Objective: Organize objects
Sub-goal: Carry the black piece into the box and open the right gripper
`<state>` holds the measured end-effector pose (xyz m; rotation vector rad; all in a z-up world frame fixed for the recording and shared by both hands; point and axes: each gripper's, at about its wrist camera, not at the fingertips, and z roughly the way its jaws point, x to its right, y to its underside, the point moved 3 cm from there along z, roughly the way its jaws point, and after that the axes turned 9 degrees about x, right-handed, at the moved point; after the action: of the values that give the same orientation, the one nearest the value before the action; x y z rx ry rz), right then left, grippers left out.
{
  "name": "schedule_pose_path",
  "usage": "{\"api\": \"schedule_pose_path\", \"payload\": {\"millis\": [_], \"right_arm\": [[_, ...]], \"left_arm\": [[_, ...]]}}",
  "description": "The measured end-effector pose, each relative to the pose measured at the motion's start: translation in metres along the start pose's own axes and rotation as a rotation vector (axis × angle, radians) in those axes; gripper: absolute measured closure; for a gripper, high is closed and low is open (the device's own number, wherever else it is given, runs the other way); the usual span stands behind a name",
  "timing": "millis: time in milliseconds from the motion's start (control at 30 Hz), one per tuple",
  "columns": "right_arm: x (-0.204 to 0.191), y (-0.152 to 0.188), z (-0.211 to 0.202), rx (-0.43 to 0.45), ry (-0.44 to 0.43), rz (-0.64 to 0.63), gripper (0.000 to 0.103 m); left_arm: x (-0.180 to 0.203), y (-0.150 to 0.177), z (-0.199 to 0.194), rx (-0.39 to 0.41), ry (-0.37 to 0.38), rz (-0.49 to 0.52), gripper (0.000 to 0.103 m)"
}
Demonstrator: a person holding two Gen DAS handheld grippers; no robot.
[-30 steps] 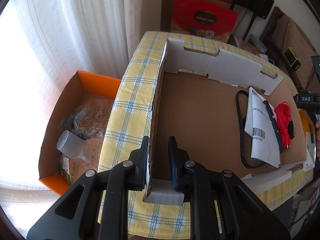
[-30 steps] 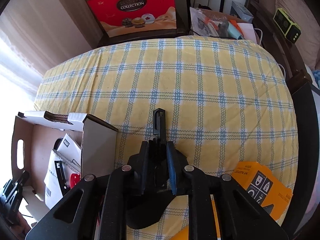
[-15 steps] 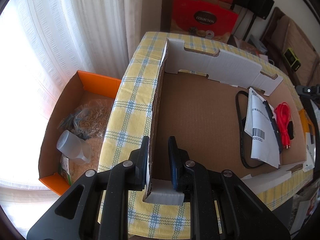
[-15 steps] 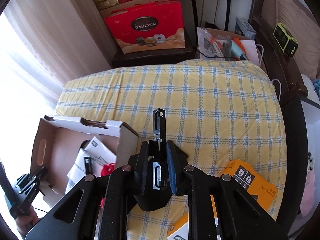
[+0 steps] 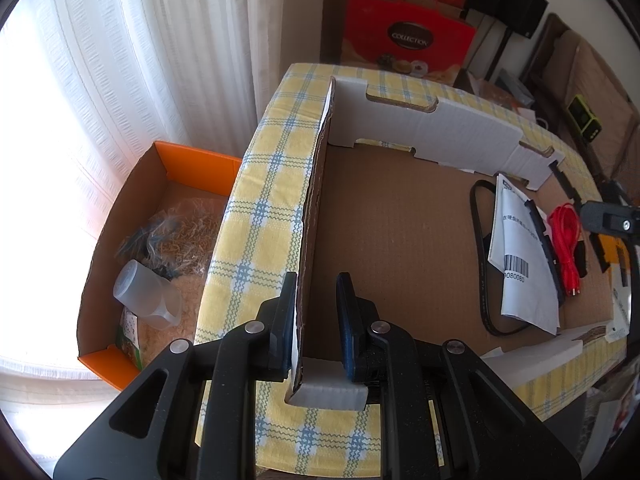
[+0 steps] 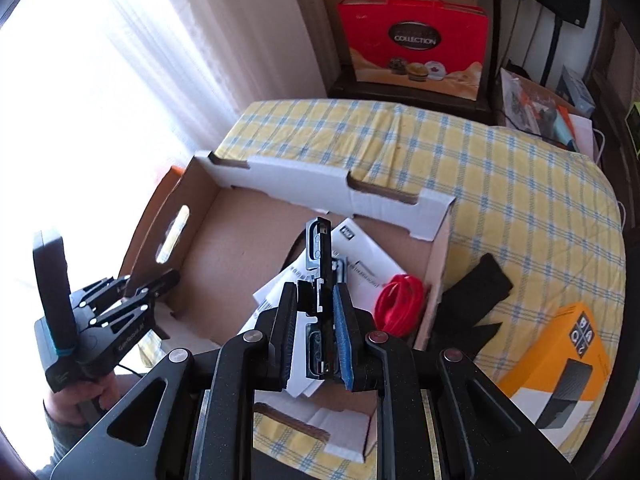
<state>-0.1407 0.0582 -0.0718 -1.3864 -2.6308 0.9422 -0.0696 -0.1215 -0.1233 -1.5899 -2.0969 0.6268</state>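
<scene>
Orange carton (image 5: pixel 192 160) on the floor left of the cardboard tray (image 5: pixel 400 240), holding a clear cup (image 5: pixel 140 296).

Left gripper (image 5: pixel 318 316) straddling the tray's left wall (image 5: pixel 314 208): one finger against the outer face, the other standing off the inner face, jaws parted.

Inside the tray, toward its right end: black cable (image 5: pixel 480 264), white leaflet (image 5: pixel 520 256), red cord coil (image 5: pixel 566 236).

Right gripper (image 6: pixel 316 332) above the tray's right half, clamped on a flat black plastic bracket (image 6: pixel 319 244) held upright.

Right of the tray on the checked cloth (image 6: pixel 520 184): black pouch (image 6: pixel 476 300), then orange product box (image 6: pixel 560 356).
</scene>
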Motion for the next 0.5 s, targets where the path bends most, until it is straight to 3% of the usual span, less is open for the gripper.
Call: {"api": "schedule_pose_path", "payload": {"millis": [233, 500], "right_arm": [[-0.009, 0.015, 0.016, -0.069, -0.017, -0.016, 0.081], [0.031, -0.008, -0.019, 0.026, 0.054, 0.045, 0.074]], "left_arm": [[-0.001, 0.001, 0.000, -0.001, 0.002, -0.004, 0.087], [-0.002, 0.000, 0.000, -0.002, 0.007, -0.005, 0.087]]}}
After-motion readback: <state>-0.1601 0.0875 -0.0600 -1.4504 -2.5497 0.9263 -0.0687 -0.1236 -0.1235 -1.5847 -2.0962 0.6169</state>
